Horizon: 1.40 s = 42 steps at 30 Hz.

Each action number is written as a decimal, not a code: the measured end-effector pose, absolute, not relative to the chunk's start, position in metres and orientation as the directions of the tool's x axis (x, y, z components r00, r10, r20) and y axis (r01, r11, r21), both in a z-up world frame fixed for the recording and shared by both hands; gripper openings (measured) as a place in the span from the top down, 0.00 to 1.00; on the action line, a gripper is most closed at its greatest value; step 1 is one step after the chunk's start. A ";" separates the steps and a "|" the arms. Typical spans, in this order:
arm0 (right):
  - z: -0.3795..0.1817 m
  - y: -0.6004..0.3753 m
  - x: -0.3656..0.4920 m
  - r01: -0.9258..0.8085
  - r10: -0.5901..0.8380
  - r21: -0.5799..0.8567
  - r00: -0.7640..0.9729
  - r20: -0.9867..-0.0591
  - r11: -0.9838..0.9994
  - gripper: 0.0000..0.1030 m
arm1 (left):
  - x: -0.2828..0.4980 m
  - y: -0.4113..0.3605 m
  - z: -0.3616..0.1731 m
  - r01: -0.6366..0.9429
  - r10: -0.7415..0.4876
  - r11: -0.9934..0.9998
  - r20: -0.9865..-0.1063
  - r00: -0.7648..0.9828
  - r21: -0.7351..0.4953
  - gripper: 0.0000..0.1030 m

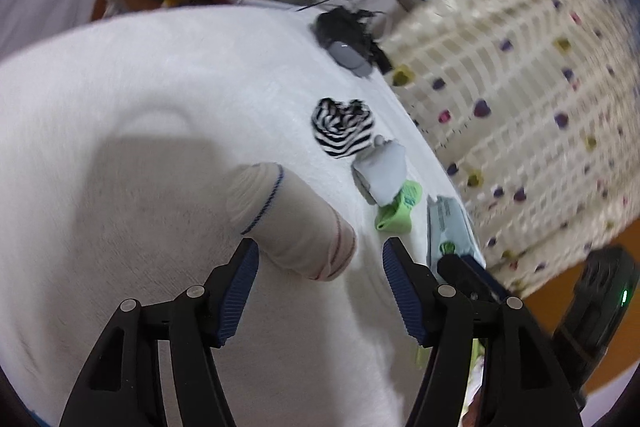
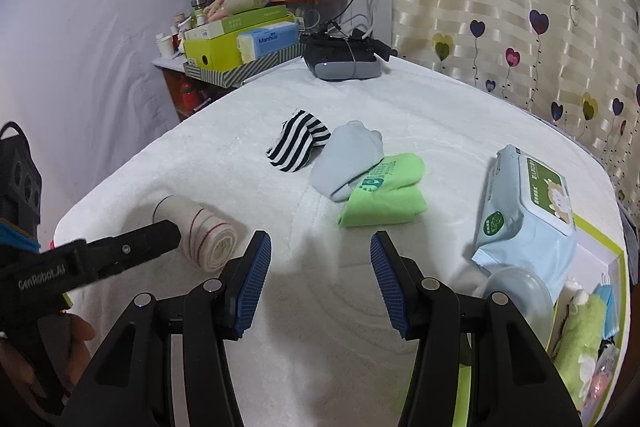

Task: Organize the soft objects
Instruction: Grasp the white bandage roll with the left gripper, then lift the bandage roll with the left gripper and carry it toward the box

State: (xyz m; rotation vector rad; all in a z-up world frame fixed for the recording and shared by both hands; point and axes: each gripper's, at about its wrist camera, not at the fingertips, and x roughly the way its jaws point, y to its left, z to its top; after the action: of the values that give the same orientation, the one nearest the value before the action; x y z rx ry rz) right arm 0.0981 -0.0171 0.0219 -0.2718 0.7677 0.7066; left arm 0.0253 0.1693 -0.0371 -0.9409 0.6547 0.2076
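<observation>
A rolled cream sock (image 1: 288, 223) (image 2: 204, 235) with red and blue lines lies on the white blanket (image 1: 120, 131) (image 2: 420, 103). My left gripper (image 1: 320, 259) is open just short of it, the roll near the left finger. In the right wrist view one left finger (image 2: 132, 247) reaches to the roll. Farther on lie a black-and-white striped sock (image 1: 342, 127) (image 2: 298, 145), a pale grey sock (image 1: 382, 171) (image 2: 348, 159) and a folded green cloth (image 1: 400, 211) (image 2: 384, 195). My right gripper (image 2: 320, 259) is open and empty above the blanket.
A pack of wet wipes (image 2: 528, 211) (image 1: 448, 231) lies at the right edge. A box (image 2: 588, 323) with soft items sits below it. A grey headset (image 2: 346, 61) (image 1: 346, 39) lies at the far end. A cluttered side table (image 2: 240, 39) and a heart-patterned curtain (image 2: 520, 7) border the bed.
</observation>
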 end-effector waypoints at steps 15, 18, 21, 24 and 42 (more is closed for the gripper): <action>0.017 -0.015 0.118 -0.628 0.461 0.044 0.519 -0.719 0.777 0.49 | 0.066 0.182 -0.046 -0.538 -0.021 0.596 -0.681 0.732 -0.596 0.38; 0.015 -0.010 0.126 -0.602 0.435 0.039 0.531 -0.727 0.798 0.49 | 0.071 0.183 -0.046 -0.518 -0.021 0.632 -0.681 0.732 -0.577 0.44; 0.013 -0.005 0.139 -0.561 0.398 0.036 0.539 -0.743 0.827 0.49 | 0.072 0.183 -0.044 -0.492 -0.029 0.661 -0.675 0.737 -0.566 0.48; 0.009 0.001 0.151 -0.536 0.373 0.038 0.533 -0.759 0.843 0.49 | 0.069 0.182 -0.041 -0.463 -0.033 0.691 -0.663 0.747 -0.555 0.51; -0.025 0.018 0.182 -0.439 0.272 0.043 0.475 -0.837 0.897 0.86 | 0.046 0.178 -0.020 -0.362 -0.040 0.764 -0.598 0.800 -0.535 0.52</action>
State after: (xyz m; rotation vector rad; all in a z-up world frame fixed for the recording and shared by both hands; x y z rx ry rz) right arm 0.1822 0.0177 -0.0252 -0.1874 0.9849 0.4378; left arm 0.0455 0.1776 -0.0200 -0.6892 0.6292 0.1880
